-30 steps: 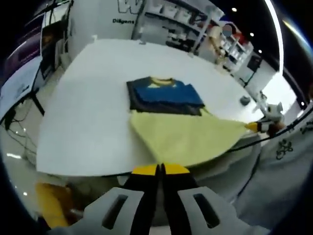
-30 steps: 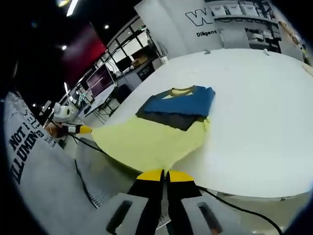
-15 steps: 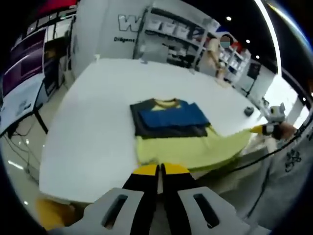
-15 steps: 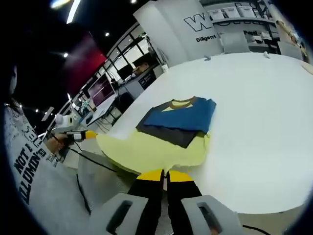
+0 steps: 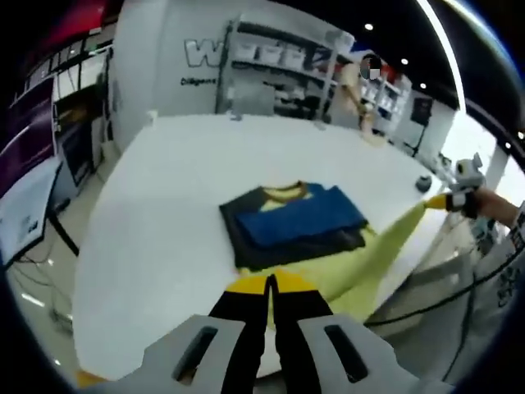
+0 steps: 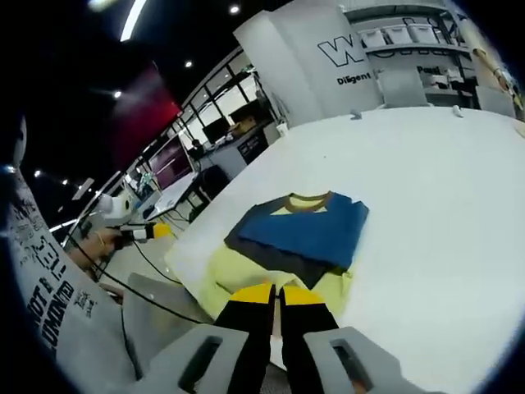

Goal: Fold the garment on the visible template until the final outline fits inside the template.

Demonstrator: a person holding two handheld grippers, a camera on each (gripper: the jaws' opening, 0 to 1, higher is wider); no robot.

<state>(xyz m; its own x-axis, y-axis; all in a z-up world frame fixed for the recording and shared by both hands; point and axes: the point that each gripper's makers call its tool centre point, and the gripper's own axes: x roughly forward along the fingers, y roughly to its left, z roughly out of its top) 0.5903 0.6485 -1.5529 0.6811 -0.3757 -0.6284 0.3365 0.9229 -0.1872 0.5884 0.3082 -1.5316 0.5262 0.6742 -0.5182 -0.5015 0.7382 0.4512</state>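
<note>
Spreading across most of both views, a large white table carries a partly folded garment: blue and dark grey folded layers with a yellow collar lie flat near the table's middle, while the pale yellow lower part is lifted off toward the table edge. In the left gripper view, the left gripper has its 2 yellow-tipped jaws pressed together on the near yellow hem, and the right gripper, in a person's hand at the far right, holds the stretched far corner. In the right gripper view, the right gripper likewise has its jaws together on the yellow fabric, and the left gripper appears at the left, beside a grey printed sleeve; whether its tips are pinching cloth there is too small to tell. Behind the table stand a white wall panel with dark lettering, shelving with boxes, and rows of monitors under ceiling spotlights.
</note>
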